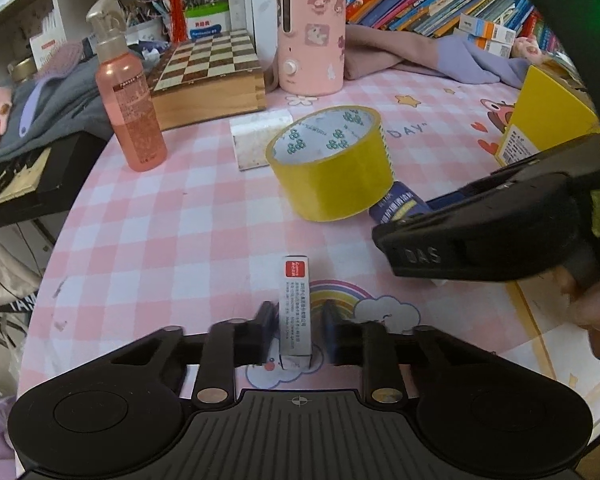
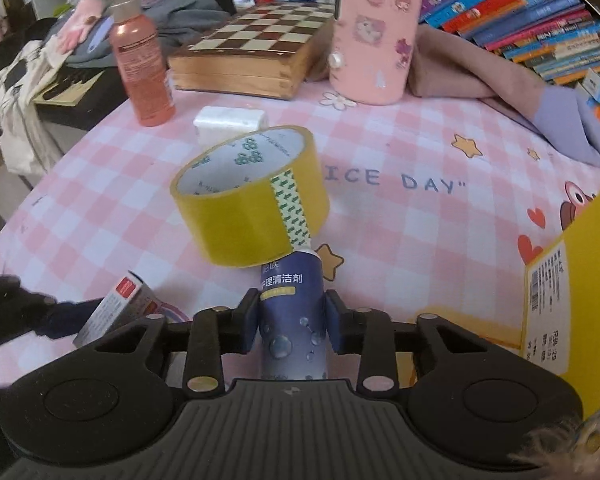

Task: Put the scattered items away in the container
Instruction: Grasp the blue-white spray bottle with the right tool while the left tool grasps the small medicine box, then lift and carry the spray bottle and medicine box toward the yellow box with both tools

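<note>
On the pink checked tablecloth [image 2: 380, 140] both grabs are just made, left gripper [image 1: 296, 326] clamping the small box [image 1: 296, 304], right gripper [image 2: 292, 320] clamping the blue bottle [image 2: 292, 320], while tape roll [image 2: 252, 196] waits outside the yellow container [image 2: 580, 300].

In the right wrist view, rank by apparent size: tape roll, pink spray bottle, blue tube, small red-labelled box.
1. Tape roll, clearly largest.
2. Blue tube and pink spray bottle: too alike to rank; the tube lies nearer the camera and partly hidden.
3. Small red-labelled box, smallest, partly hidden.
</note>
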Action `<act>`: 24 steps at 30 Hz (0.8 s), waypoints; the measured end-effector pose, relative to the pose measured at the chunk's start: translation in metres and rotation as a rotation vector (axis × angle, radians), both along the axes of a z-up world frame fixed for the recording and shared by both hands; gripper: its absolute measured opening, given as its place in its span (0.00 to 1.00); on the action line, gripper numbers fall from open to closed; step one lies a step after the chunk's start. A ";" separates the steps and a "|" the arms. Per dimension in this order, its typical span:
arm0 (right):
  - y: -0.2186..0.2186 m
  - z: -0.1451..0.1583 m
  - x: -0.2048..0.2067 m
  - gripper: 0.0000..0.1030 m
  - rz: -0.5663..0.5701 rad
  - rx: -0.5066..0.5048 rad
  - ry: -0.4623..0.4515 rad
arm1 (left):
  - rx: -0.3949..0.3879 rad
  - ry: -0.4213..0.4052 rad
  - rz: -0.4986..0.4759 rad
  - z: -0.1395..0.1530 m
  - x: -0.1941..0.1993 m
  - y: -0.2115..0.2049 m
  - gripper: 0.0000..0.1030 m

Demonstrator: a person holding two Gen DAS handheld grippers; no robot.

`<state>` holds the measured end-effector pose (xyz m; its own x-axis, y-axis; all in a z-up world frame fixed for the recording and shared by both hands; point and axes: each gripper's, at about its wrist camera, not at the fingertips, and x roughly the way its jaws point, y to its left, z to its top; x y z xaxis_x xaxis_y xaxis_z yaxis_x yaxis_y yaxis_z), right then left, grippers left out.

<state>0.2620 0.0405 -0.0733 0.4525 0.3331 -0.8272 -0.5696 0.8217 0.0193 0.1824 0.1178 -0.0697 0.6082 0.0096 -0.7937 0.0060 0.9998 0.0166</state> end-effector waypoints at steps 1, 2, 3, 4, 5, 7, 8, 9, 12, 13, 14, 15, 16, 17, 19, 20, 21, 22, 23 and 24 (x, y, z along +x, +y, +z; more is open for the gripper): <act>-0.002 0.001 0.000 0.30 -0.006 0.002 0.009 | -0.006 0.000 0.002 0.000 0.000 0.001 0.13; -0.005 0.001 0.000 0.30 -0.017 0.005 0.021 | -0.018 0.001 0.007 0.001 0.000 0.003 0.13; -0.009 0.002 0.000 0.30 -0.029 0.010 0.034 | -0.026 0.001 0.012 0.001 -0.001 0.003 0.13; -0.013 0.004 -0.001 0.30 -0.040 0.016 0.044 | -0.030 -0.002 0.015 0.002 -0.001 0.003 0.13; -0.018 0.006 -0.001 0.30 -0.054 0.023 0.054 | -0.036 -0.009 0.014 0.005 -0.003 0.002 0.13; -0.029 0.009 -0.005 0.30 -0.082 0.038 0.068 | -0.047 -0.027 0.007 0.011 -0.005 0.001 0.13; -0.035 0.011 -0.006 0.30 -0.097 0.045 0.075 | -0.047 -0.037 0.002 0.014 -0.006 0.000 0.13; -0.039 0.012 -0.008 0.30 -0.111 0.050 0.082 | -0.045 -0.046 -0.002 0.017 -0.008 -0.001 0.13; -0.053 0.014 -0.016 0.30 -0.137 0.070 0.101 | -0.046 -0.068 -0.010 0.023 -0.012 -0.005 0.13; -0.056 0.014 -0.019 0.30 -0.145 0.075 0.101 | -0.046 -0.072 -0.013 0.024 -0.014 -0.006 0.13; -0.058 0.015 -0.022 0.30 -0.150 0.077 0.099 | -0.048 -0.075 -0.016 0.026 -0.016 -0.007 0.13; -0.061 0.017 -0.024 0.30 -0.155 0.080 0.094 | -0.050 -0.078 -0.019 0.027 -0.019 -0.009 0.13; -0.063 0.020 -0.027 0.30 -0.159 0.086 0.087 | -0.051 -0.082 -0.023 0.028 -0.021 -0.010 0.13; -0.064 0.023 -0.029 0.30 -0.161 0.091 0.076 | -0.053 -0.087 -0.028 0.030 -0.024 -0.012 0.13; -0.065 0.029 -0.034 0.30 -0.159 0.102 0.054 | -0.056 -0.102 -0.037 0.034 -0.030 -0.014 0.13; -0.066 0.033 -0.036 0.30 -0.156 0.109 0.044 | -0.059 -0.110 -0.039 0.037 -0.033 -0.015 0.13; -0.067 0.036 -0.039 0.30 -0.152 0.117 0.034 | -0.062 -0.118 -0.040 0.040 -0.036 -0.015 0.13; -0.068 0.040 -0.042 0.30 -0.147 0.124 0.026 | -0.064 -0.128 -0.040 0.042 -0.039 -0.015 0.13; -0.069 0.043 -0.045 0.30 -0.143 0.130 0.018 | -0.067 -0.136 -0.041 0.044 -0.040 -0.014 0.13; -0.070 0.046 -0.048 0.30 -0.139 0.134 0.010 | -0.069 -0.144 -0.042 0.047 -0.043 -0.015 0.13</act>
